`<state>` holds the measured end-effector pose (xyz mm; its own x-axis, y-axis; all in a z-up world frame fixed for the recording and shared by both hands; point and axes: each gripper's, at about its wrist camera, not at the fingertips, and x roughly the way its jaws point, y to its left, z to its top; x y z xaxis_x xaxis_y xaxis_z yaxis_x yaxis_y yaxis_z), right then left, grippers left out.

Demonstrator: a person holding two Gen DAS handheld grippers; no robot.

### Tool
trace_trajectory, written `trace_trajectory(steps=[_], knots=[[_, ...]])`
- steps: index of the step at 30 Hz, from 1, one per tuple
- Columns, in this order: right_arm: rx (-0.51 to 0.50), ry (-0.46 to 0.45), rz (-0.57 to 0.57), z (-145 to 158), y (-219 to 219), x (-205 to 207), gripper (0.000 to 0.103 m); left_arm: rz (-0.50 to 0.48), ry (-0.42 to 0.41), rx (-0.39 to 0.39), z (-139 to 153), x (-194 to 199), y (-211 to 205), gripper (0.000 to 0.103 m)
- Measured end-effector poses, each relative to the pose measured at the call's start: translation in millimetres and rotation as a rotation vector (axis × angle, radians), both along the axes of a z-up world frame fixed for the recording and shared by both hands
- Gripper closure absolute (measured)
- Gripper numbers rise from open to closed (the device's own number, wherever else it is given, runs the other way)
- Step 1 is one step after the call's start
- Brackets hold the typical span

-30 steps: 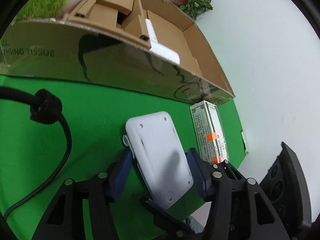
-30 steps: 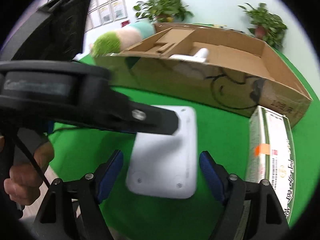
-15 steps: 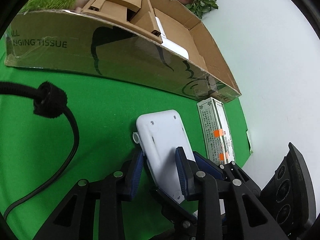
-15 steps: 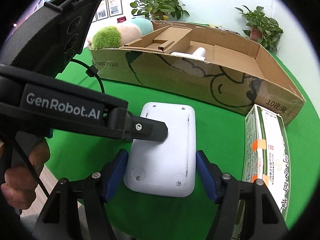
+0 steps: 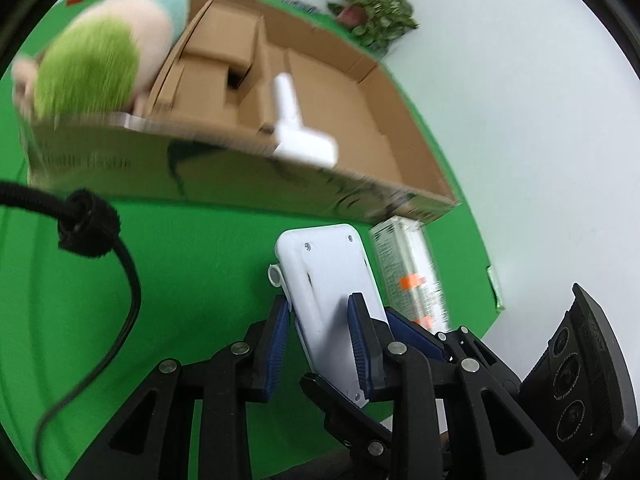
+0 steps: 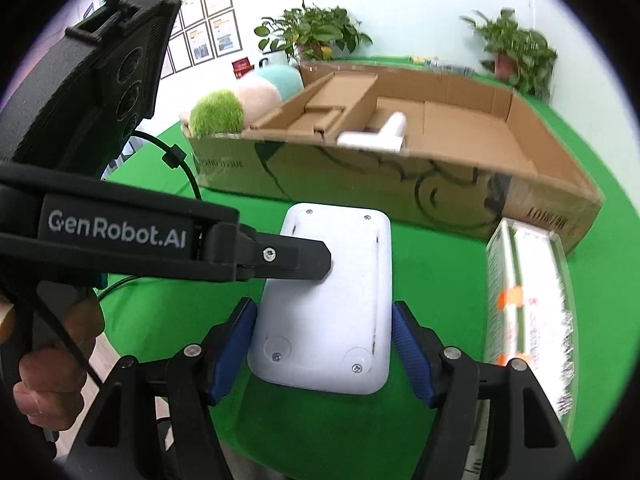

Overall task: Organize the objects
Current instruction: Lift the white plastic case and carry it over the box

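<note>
While edge-clamped, white case (image 5: 328,280) beside carton (image 5: 404,268)

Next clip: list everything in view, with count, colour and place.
white device: 1, white, tilted up off the cloth, clamped by the left gripper
cardboard box: 1, brown, open, behind the device
white tool: 1, white, inside the box
plush toy: 1, green, pink and teal, at the box's left end
carton: 1, white-green with orange tape, right of the device
potted plants: 2, green, background
green cloth: 1, table cover
left gripper: shut on the device
right gripper: open, straddling the device
</note>
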<state>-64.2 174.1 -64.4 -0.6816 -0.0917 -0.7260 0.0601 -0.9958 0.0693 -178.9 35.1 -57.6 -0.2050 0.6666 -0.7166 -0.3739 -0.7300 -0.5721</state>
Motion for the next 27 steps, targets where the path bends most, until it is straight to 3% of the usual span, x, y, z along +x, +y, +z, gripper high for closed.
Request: trace_trajectory(steps=[10, 27], knots=[[0.065, 0.149, -0.033, 48.4, 6.5, -10.4, 0.036, -0.053, 0.168, -0.029, 68.2, -13.9, 21.6, 0.078], [0.054, 0.187, -0.158, 85.1, 49.7, -87.7, 0.036, -0.167, 0.225, -0.086, 132.1, -104.4, 87.1, 0.078]])
